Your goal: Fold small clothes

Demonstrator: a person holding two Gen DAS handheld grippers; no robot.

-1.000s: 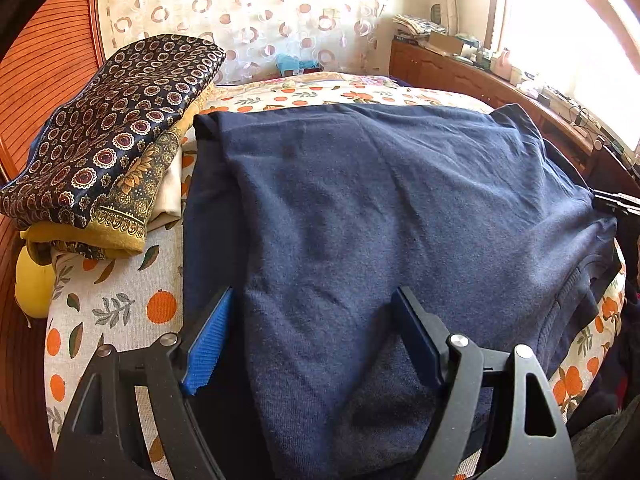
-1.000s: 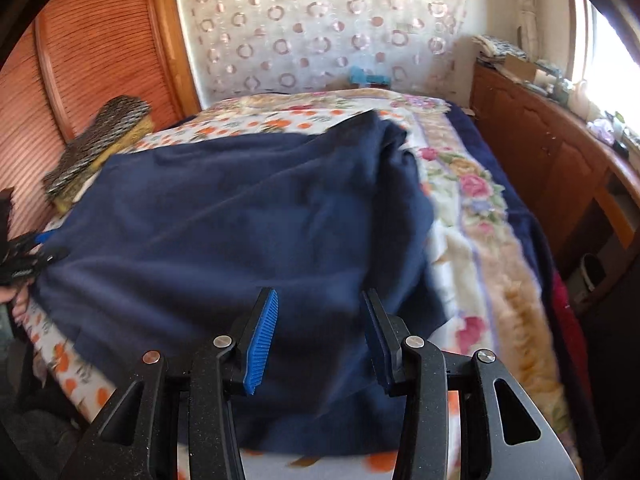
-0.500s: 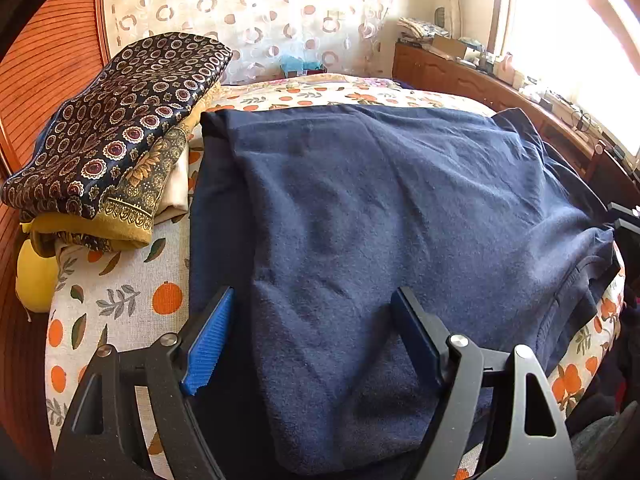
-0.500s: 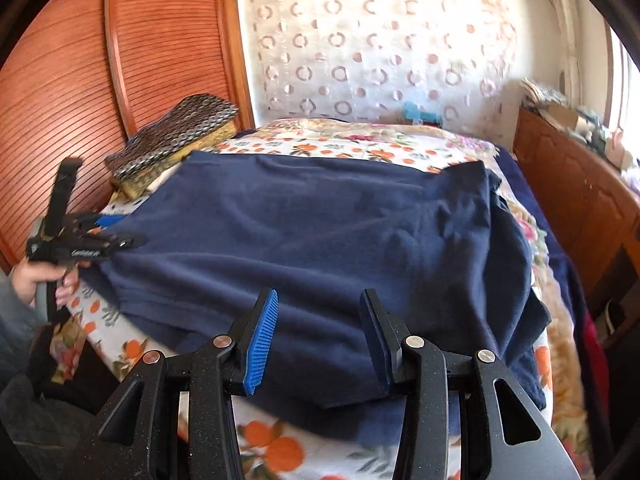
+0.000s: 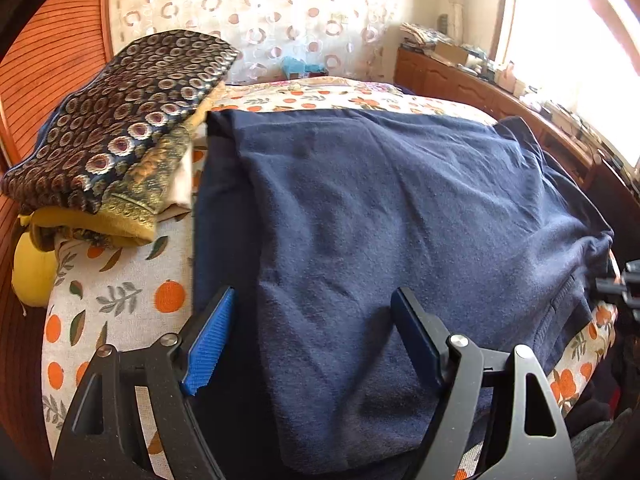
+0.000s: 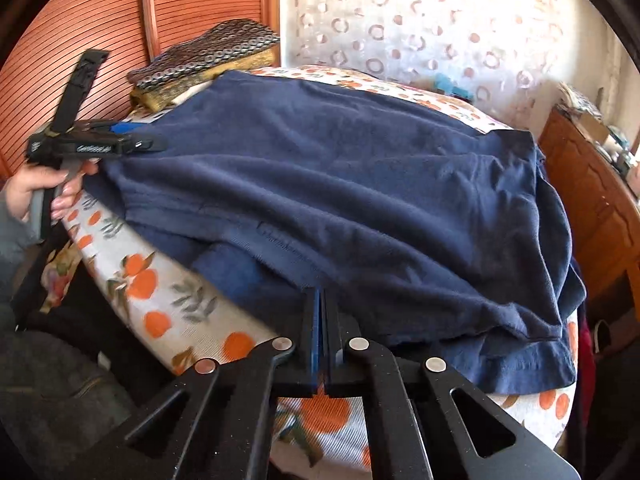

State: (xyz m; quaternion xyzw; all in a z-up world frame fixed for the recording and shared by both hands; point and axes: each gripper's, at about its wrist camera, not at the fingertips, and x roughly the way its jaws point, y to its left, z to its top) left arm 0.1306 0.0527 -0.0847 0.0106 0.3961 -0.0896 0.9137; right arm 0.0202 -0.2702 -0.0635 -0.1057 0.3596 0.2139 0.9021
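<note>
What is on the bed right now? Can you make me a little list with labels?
garment: navy blue shirt, spread over the bed
bed cover: orange-print sheet
pile: folded patterned cloths, stacked beside the shirt
left gripper: open, over the shirt's near edge
right gripper: shut at the shirt's near edge; a pinch cannot be confirmed
background: circle-print curtain

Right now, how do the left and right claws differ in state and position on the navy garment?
The left claw is wide open, fingers either side of the navy garment near its side edge; the right claw is shut at the near hem, apparently pinching fabric. The left sits by the folded patterned stack; the right does not. Both have blue pads.
</note>
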